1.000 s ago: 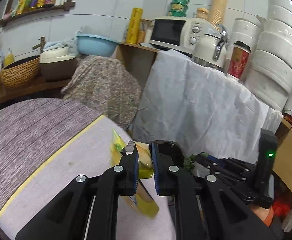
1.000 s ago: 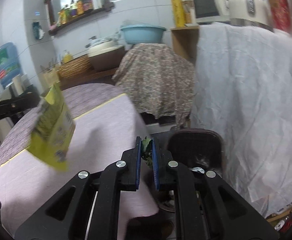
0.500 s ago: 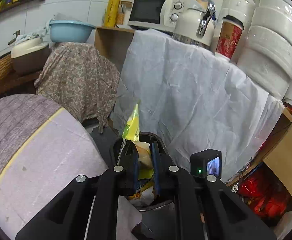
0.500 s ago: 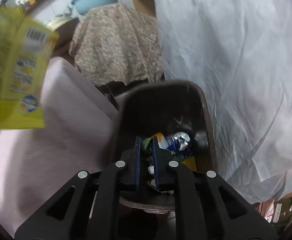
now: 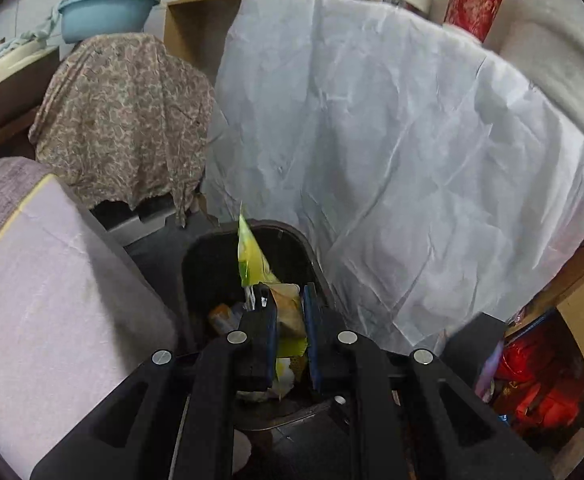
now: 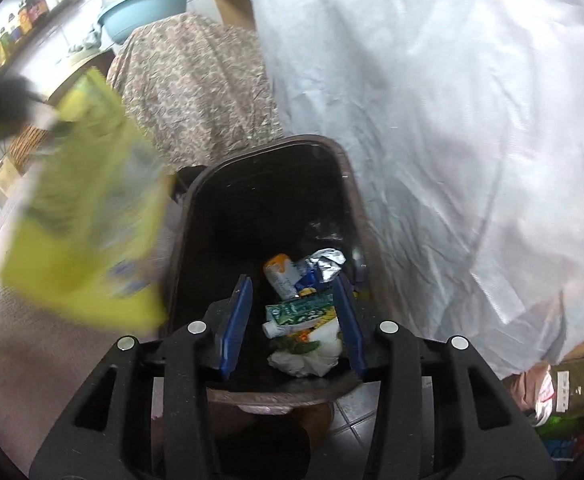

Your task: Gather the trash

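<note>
Two claws hover over the dark bin (image 6: pixel 344 168): the left claw (image 5: pixel 289 312) clamped on a yellow wrapper (image 5: pixel 251 256), the right claw (image 6: pixel 292 308) spread apart above discarded packets (image 6: pixel 300 312) inside.

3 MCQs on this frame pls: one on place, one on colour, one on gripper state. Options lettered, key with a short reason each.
1. Where is the trash bin?
A. on the shelf
B. on the floor between the covered table and the white sheet
C. inside the blue basin

2. What colour is the packet held by the left gripper?
A. red
B. white
C. yellow

3. How is the right gripper?
A. open and holding nothing, above the bin
B. shut on a carton
C. shut on the bin rim

Key:
1 B, the bin stands below the table edge, beside the hanging sheet.
2 C, a yellow wrapper sits between the fingers.
3 A, the blue pads stand apart with litter visible below.
</note>
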`<state>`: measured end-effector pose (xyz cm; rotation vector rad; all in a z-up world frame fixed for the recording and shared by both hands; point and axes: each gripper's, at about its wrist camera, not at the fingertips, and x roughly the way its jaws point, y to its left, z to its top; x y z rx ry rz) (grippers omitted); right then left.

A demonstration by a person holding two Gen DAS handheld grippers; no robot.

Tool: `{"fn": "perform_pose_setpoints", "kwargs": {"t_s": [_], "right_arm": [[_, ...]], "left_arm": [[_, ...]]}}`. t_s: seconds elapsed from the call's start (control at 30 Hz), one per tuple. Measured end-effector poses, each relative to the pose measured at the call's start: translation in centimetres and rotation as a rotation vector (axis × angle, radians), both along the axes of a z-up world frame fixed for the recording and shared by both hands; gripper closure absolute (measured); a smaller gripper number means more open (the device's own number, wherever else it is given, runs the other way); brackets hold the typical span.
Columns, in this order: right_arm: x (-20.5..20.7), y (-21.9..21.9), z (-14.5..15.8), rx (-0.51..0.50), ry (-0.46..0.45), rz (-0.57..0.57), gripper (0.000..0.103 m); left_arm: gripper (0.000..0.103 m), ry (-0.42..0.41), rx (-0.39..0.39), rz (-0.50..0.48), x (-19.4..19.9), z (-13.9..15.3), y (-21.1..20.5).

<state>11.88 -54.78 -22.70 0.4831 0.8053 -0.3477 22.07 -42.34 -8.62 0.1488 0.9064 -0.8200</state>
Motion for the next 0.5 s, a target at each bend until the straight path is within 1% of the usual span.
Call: {"fn": "perform_pose_setpoints", "kwargs": {"t_s": [0.1,0.13,0.17,0.23,0.27,0.3,0.33,0.37,0.43,0.5], "right_arm": [[-1.1,-0.4,0.1,-0.018,-0.001,-0.027,0.056],[-1.5,-0.5,0.2,-0.030,-0.001,-0.039,0.049],[-1.8,-0.6,0.2,-0.038,-0.001,-0.048,0.043],[-2.4,-0.9,0.3,-0.055,0.000,-0.069,0.042],[-2.6,-0.9,0.2,-0.060,0.001,-0.076,0.041],[-2.8,-0.9,0.2,-0.067,0.004,-0.082,0.038],[-3.0,-0.9,0.2,-0.074,0.006,-0.088,0.034],[-3.2,-0.9,0.2,-0.085,0.007,-0.094,0.033],[-3.5,-1.0,0.2,-0.102,0.016,-0.102,0.033],[-3.9,-1.1,0.3,-0.117,0.025,-0.112,0.033]], "left_arm": [[0.090,0.038,0.037,-0.007,0.6,-1.5,-1.5],[0.090,0.064,0.047,-0.007,0.9,-2.0,-1.9],[0.088,0.085,0.047,0.000,1.3,-2.4,-2.0],[0.071,0.105,0.067,0.002,1.6,-3.0,-2.3],[0.054,0.098,0.078,0.007,1.6,-3.2,-2.3],[0.043,0.087,0.081,0.013,1.5,-3.3,-2.3],[0.043,0.072,0.077,0.017,1.4,-3.2,-2.0],[0.042,0.066,0.078,0.017,1.3,-3.2,-1.8],[0.038,0.067,0.088,0.013,1.0,-3.4,-1.7],[0.033,0.057,0.081,0.005,0.4,-2.8,-1.3]]}}
